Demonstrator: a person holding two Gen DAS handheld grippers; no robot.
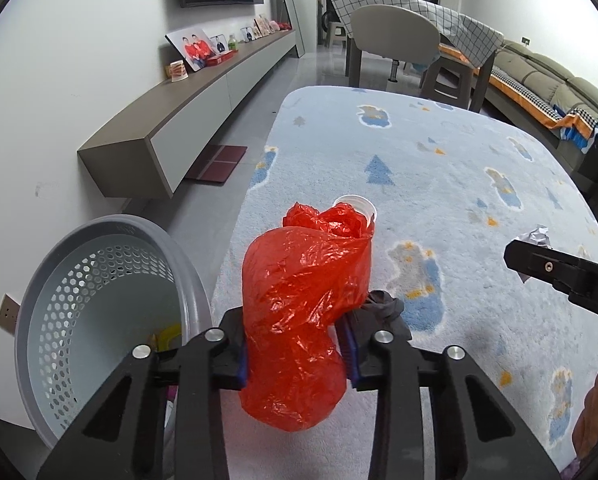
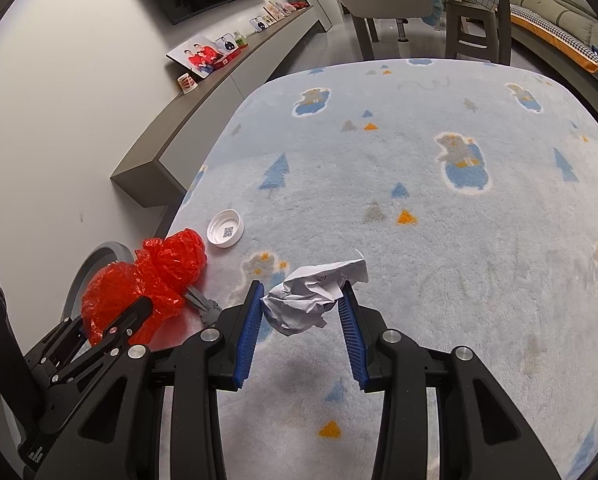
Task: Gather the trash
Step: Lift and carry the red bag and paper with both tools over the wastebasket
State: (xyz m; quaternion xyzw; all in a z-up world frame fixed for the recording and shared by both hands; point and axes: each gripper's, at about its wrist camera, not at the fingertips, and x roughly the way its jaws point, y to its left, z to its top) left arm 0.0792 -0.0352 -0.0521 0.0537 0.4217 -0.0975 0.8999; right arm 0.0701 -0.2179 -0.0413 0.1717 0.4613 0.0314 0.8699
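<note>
Trash: one red bag (image 1: pixel 299 312), one paper wad (image 2: pixel 313 294), one lid (image 2: pixel 225 228).

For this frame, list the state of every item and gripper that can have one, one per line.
left gripper: shut on the red plastic bag
red plastic bag: crumpled, gripped
right gripper: open, fingers either side of the crumpled paper
crumpled paper: on the rug, not gripped
white lid: lying on the rug, hollow side up
perforated bin: open top, something yellow inside
grey scrap: lying on the rug
</note>
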